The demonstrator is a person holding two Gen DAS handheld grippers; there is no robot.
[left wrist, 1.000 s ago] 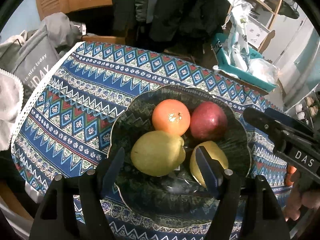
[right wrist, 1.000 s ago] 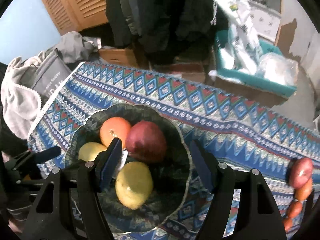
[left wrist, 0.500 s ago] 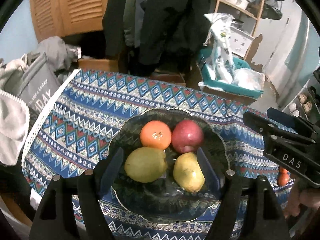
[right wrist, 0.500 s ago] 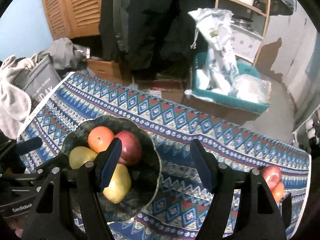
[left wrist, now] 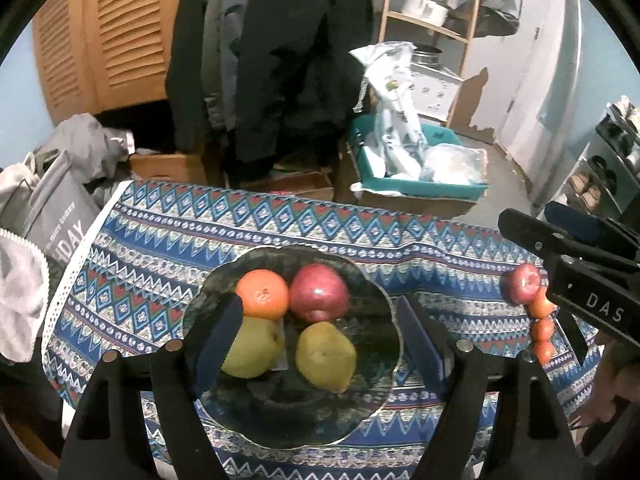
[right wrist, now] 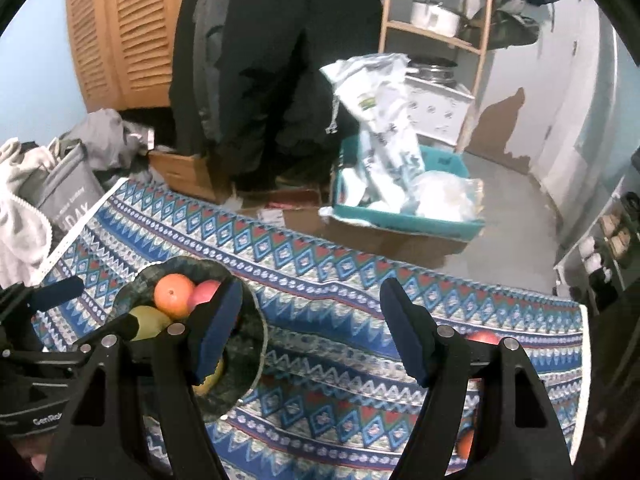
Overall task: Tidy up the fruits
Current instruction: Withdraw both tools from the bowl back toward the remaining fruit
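Note:
A dark glass plate (left wrist: 372, 412) on the patterned tablecloth holds an orange (left wrist: 262, 294), a red apple (left wrist: 319, 293) and two yellow-green pears (left wrist: 252, 348) (left wrist: 326, 356). My left gripper (left wrist: 320, 340) is open and empty, held above the plate's near side. A red apple (left wrist: 520, 283) and small orange fruits (left wrist: 542, 330) lie in a row at the table's right end. My right gripper (right wrist: 310, 334) is open and empty above the cloth, right of the plate (right wrist: 248, 344); the right-end apple (right wrist: 482, 337) peeks behind its right finger.
The tablecloth (left wrist: 168, 240) ends at a white lace edge on the left. Beyond the table stand a teal bin with plastic bags (left wrist: 416, 172), cardboard boxes (left wrist: 168, 164), hanging dark coats (left wrist: 272, 60) and a grey bag (left wrist: 60, 216).
Both grippers have pulled back and up from the plate, staying open. The right gripper has shifted rightward, so the plate now sits at its left and the right-end fruits show.

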